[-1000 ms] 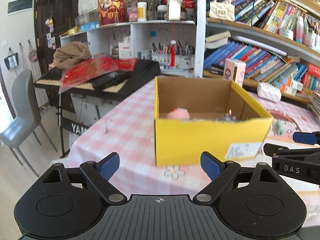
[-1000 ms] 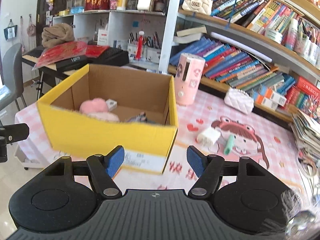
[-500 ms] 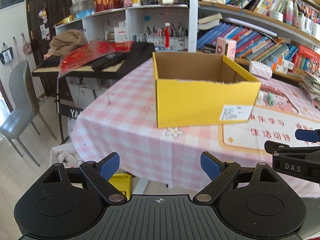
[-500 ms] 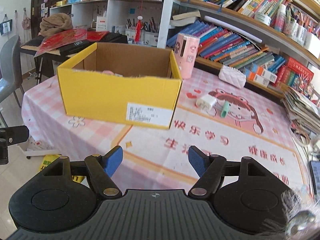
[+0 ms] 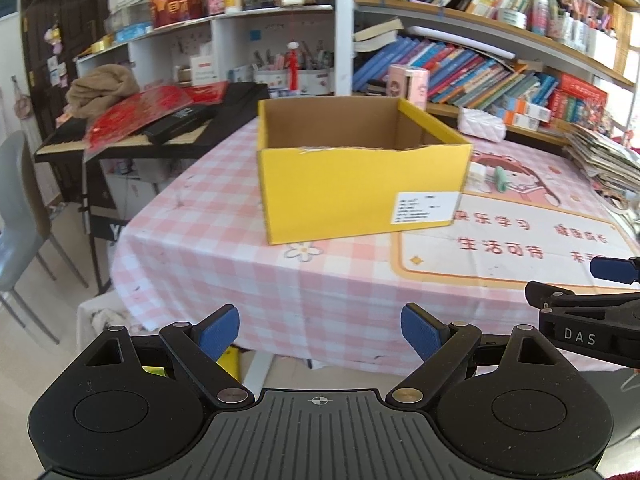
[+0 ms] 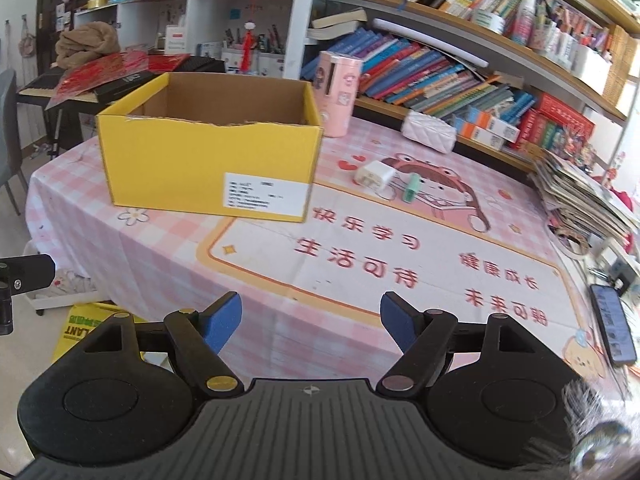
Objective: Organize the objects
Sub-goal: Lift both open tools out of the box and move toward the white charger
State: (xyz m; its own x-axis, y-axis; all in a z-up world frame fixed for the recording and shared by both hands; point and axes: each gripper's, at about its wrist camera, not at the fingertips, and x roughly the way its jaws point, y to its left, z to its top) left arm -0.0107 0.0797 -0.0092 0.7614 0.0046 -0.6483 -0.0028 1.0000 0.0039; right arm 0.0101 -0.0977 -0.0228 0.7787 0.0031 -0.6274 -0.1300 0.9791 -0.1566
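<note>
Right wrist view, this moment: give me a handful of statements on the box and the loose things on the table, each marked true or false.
1. The yellow cardboard box stands open at the top. True.
2. A white charger and a green marker lie on the table to the right of the box. True.
3. The pink canister lies inside the box. False: it stands upright on the table behind the box's right corner.
4. The right tongs grip the green marker. False: they are opening, nothing between them.
5. The box's white label faces the camera. True.
</note>
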